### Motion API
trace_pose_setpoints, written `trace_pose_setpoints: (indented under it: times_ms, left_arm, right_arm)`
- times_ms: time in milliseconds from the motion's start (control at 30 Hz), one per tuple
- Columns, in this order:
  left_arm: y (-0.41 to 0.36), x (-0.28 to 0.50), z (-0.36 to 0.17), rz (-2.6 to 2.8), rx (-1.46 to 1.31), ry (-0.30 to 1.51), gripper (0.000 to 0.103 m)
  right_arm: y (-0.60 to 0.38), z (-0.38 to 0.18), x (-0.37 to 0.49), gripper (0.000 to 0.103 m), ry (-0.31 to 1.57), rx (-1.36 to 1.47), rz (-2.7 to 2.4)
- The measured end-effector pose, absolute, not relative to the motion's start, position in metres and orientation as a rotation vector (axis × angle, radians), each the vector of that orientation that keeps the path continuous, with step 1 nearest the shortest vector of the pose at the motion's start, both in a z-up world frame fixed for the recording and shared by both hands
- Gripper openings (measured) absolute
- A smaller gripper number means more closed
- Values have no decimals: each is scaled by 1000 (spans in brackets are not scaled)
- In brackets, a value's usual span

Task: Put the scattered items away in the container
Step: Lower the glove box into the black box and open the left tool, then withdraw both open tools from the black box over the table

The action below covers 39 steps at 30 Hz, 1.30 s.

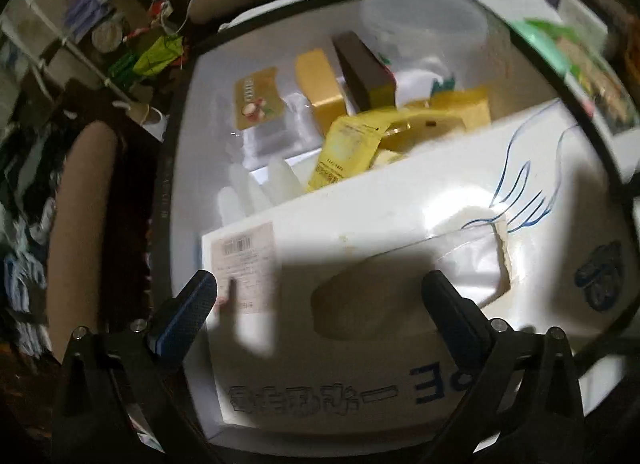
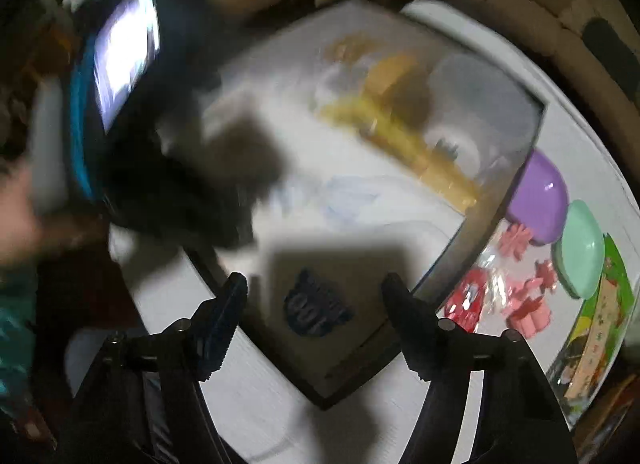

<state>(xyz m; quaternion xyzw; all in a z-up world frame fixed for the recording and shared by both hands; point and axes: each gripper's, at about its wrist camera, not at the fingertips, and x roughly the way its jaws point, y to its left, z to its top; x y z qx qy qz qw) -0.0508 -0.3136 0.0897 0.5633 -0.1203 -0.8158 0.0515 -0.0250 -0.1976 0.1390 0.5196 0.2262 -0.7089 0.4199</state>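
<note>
A dark-rimmed container (image 1: 176,111) holds a white tissue box (image 1: 400,223) with blue print, yellow packets (image 1: 348,151), a brown-and-yellow box (image 1: 364,67), a gold sachet (image 1: 258,97) and a clear plastic tub (image 1: 424,19). My left gripper (image 1: 320,288) is open just above the tissue box, empty. My right gripper (image 2: 314,288) is open and empty over the container's near corner (image 2: 324,400), above the tissue box's blue logo (image 2: 316,310). The left gripper's body (image 2: 132,123) shows blurred at upper left in the right wrist view.
Outside the container on the white surface lie a purple egg half (image 2: 538,199), a mint-green egg half (image 2: 582,248), pink flower pieces (image 2: 528,304), a red packet (image 2: 466,300) and a colourful picture card (image 2: 600,328). A brown sofa (image 1: 80,223) and clutter surround the table.
</note>
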Motion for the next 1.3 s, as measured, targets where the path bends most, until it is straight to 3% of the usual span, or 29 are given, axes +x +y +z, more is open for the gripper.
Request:
trace_pose_setpoints:
  times_ms: [100, 333, 567, 633, 733, 867, 1133, 1300]
  left_arm:
    - [-316, -53, 89, -2500, 1729, -284, 103]
    - [-332, -44, 85, -2514, 1780, -198, 103]
    - [-332, -42, 82, -2508, 1779, -176, 103]
    - [-333, -38, 89, -2521, 1742, -187, 103]
    - [-331, -21, 107, -2570, 1615, -223, 103]
    - [-333, 5, 128, -2639, 1496, -114, 103]
    - [-302, 52, 166, -2825, 1262, 135, 103]
    - [-237, 57, 173, -2941, 1243, 116, 103]
  right_arm:
    - [-201, 141, -46, 72, 457, 1324, -1783]
    - [-221, 98, -27, 79, 696, 1319, -1777]
    - [-228, 97, -17, 91, 729, 1317, -1776]
    - [-225, 104, -16, 90, 678, 1305, -1781]
    - [-205, 124, -22, 88, 459, 1294, -1784]
    - [-178, 149, -20, 89, 349, 1229, -1828]
    - [-99, 172, -16, 89, 339, 1152, -1998]
    - [-21, 165, -17, 89, 357, 1147, -2150]
